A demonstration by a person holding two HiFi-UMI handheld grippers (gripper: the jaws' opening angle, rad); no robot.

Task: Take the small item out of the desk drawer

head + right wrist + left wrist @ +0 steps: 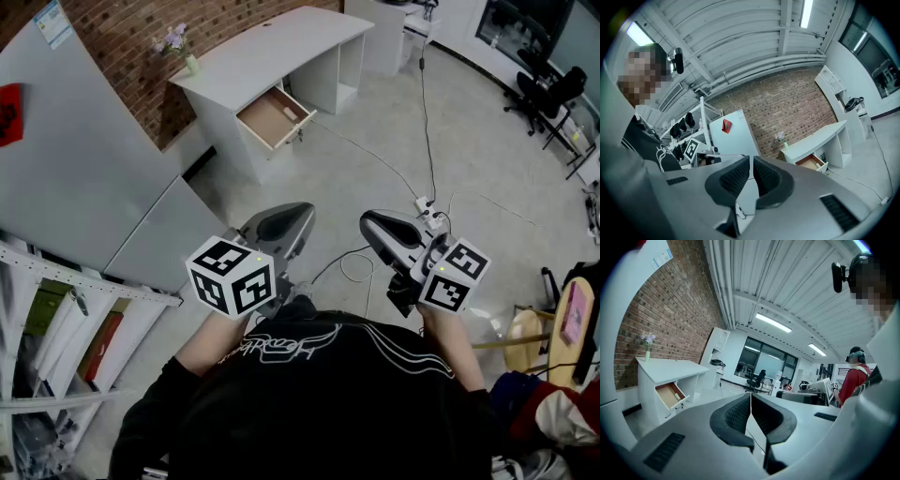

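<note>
White desk [281, 47] far away has an open wooden drawer [275, 116]. Pinched closed and empty, the left gripper [751, 401] and right gripper [751, 164] might only push its small pale item [678, 396].

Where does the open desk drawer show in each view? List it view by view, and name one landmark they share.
Head view: the open drawer is upper centre-left, pulled out of the white desk.
Left gripper view: the drawer is at middle left, low on the desk front.
Right gripper view: the drawer is right of centre, under the desk top.
Shared landmark: the flower vase on the desk top.
</note>
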